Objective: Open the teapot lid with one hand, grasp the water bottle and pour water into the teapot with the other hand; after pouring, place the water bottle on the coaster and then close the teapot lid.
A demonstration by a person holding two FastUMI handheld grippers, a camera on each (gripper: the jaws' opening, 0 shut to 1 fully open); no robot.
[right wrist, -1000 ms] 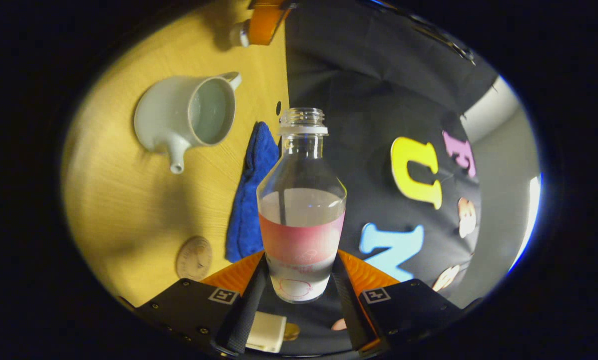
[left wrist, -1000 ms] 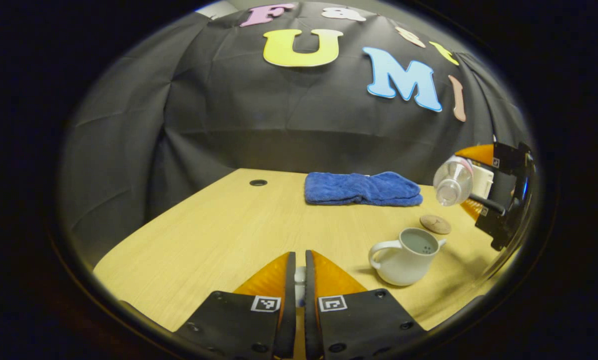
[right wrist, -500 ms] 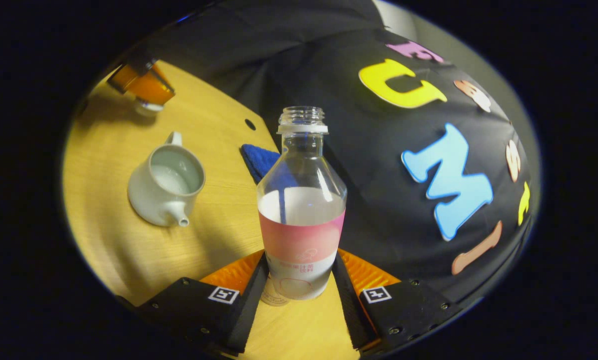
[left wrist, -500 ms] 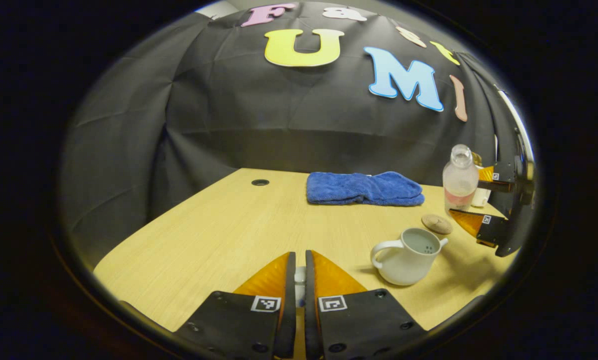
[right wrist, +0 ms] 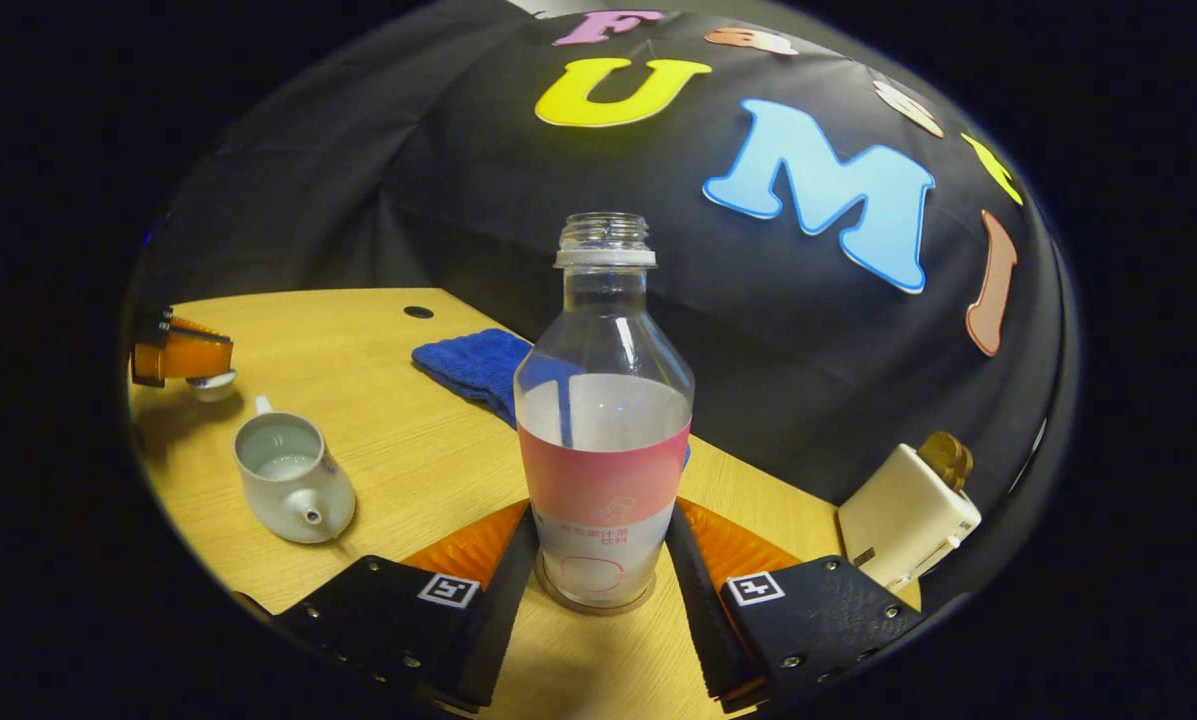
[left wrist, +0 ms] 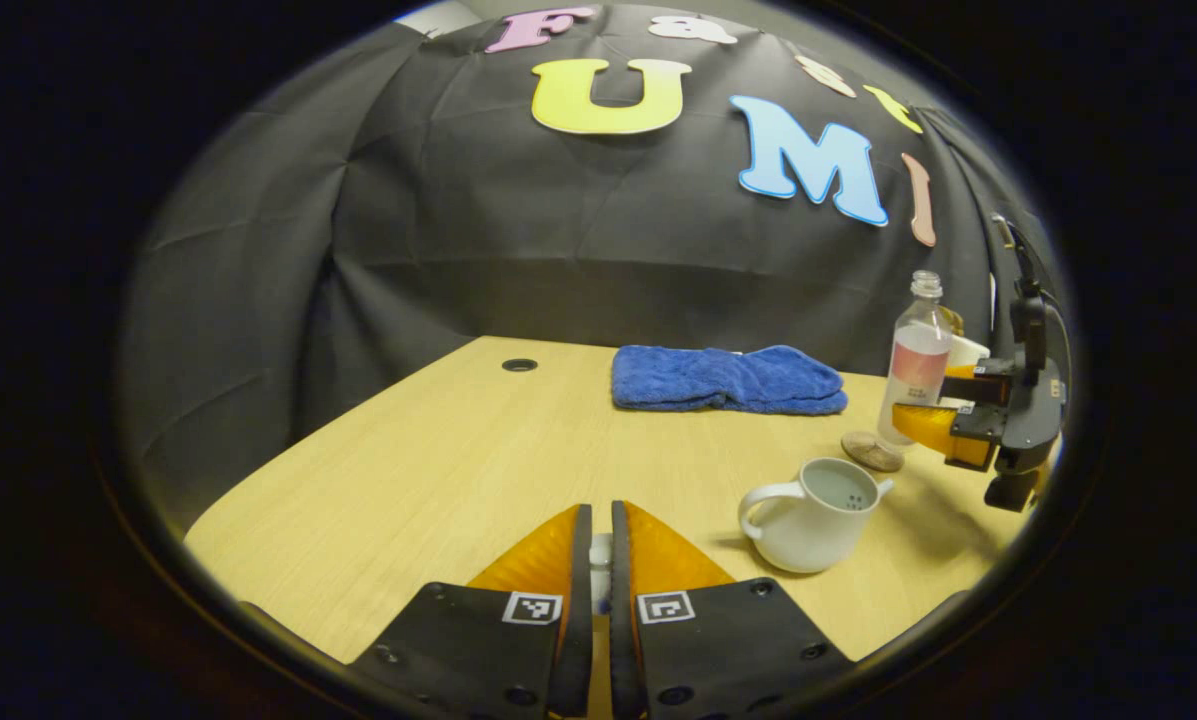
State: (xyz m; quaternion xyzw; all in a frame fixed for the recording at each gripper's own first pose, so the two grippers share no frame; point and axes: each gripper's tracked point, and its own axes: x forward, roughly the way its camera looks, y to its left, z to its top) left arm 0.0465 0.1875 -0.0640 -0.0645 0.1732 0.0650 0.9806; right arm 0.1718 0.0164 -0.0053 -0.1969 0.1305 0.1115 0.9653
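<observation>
A clear water bottle (right wrist: 603, 440) with a pink label and no cap stands upright on the round coaster (right wrist: 558, 598), part full. My right gripper (right wrist: 598, 545) is shut on its lower body. In the left gripper view the bottle (left wrist: 916, 360) sits on the coaster (left wrist: 866, 452) at the far right, held by the right gripper (left wrist: 933, 398). The white teapot (left wrist: 808, 515) stands open just in front of it, and water shows inside the teapot (right wrist: 283, 480). My left gripper (left wrist: 601, 530) is shut on the white teapot lid (left wrist: 601, 556), held above the table. The left gripper (right wrist: 183, 358) holds the lid (right wrist: 213, 385) beyond the teapot.
A folded blue towel (left wrist: 728, 378) lies at the back of the wooden table (left wrist: 438, 470). A cream box (right wrist: 908, 515) with a brown round piece on it sits behind the bottle near the wall. A small cable hole (left wrist: 519, 365) is at the back left.
The right gripper swung the bottle from tilted on its side to upright and lowered it onto the coaster. The left gripper stayed put with the lid.
</observation>
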